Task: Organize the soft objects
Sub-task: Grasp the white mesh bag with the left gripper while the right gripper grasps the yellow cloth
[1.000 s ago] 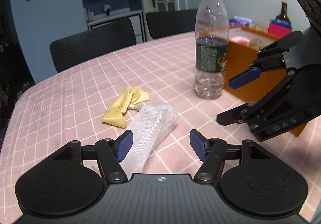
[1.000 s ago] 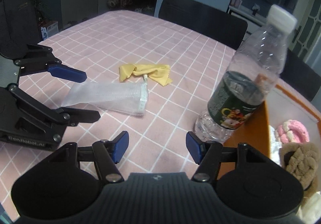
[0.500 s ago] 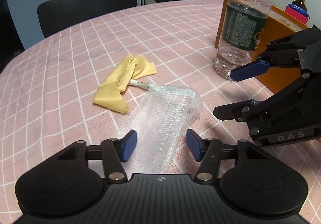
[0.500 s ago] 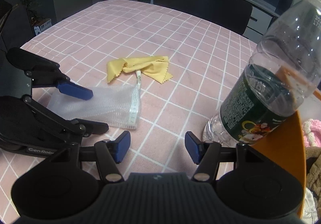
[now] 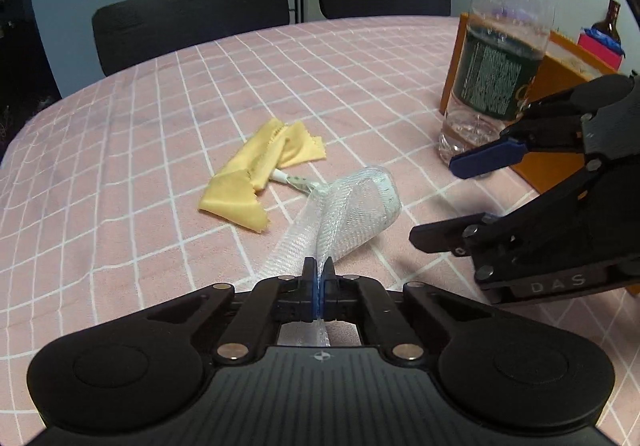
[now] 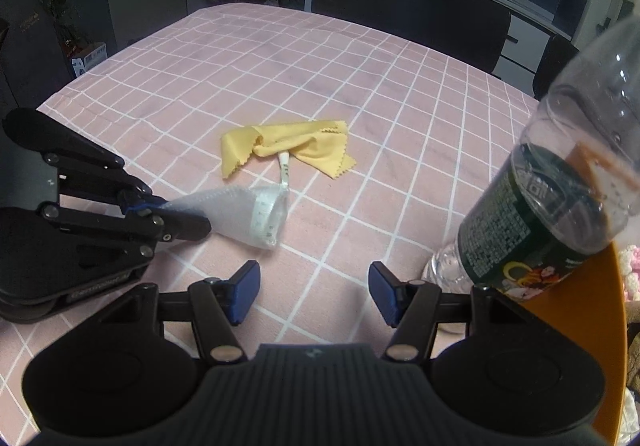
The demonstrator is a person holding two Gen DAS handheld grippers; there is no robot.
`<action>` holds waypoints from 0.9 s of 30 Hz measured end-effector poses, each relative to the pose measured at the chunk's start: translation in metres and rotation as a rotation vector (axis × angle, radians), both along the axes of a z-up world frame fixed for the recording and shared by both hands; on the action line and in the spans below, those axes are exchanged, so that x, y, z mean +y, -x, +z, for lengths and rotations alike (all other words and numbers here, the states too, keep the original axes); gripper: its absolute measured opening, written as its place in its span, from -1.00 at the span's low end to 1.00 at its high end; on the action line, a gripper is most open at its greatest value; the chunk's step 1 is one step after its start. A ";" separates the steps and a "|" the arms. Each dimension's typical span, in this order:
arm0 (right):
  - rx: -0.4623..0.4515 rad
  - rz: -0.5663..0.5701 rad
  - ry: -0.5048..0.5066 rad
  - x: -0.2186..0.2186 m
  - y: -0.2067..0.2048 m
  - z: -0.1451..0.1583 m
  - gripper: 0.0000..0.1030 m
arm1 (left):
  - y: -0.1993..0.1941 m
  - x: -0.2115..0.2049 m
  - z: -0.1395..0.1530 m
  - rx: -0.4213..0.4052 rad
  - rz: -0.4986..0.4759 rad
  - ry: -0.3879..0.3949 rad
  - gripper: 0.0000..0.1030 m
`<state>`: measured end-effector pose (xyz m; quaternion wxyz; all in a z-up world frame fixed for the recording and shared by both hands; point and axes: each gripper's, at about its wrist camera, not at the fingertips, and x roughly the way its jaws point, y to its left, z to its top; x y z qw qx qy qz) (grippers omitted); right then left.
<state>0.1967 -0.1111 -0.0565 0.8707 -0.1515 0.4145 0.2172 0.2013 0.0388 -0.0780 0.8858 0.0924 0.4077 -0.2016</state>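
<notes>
My left gripper [image 5: 319, 288] is shut on the near end of a white mesh bag [image 5: 352, 210], which bunches up and lifts off the pink checked tablecloth; the bag also shows in the right wrist view [image 6: 244, 214], held by the left gripper [image 6: 160, 212]. A crumpled yellow cloth [image 5: 260, 174] lies just beyond it, seen too in the right wrist view [image 6: 288, 150]. My right gripper [image 6: 314, 292] is open and empty, low over the cloth to the right of the bag; it also shows in the left wrist view [image 5: 460, 202].
A plastic water bottle [image 5: 500, 58] stands right of the bag, against an orange box [image 5: 560, 94] holding soft knitted items [image 6: 628, 270]. Black chairs [image 5: 192, 22] stand at the table's far edge. A brown glass bottle [image 5: 608, 20] stands behind the box.
My left gripper closed on the mesh bag's near end and raised it, so the bag now bunches. The right gripper shifted slightly closer and stayed open.
</notes>
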 end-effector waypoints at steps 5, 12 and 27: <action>-0.016 -0.001 -0.022 0.012 -0.002 0.004 0.18 | 0.006 0.016 0.021 -0.052 0.043 0.042 -1.00; -0.020 0.015 -0.033 0.033 -0.015 0.005 0.25 | -0.004 0.043 0.037 -0.088 0.117 0.024 -1.00; -0.042 -0.044 -0.095 0.060 -0.077 -0.011 0.86 | -0.046 0.089 0.022 -0.067 0.232 0.070 -0.99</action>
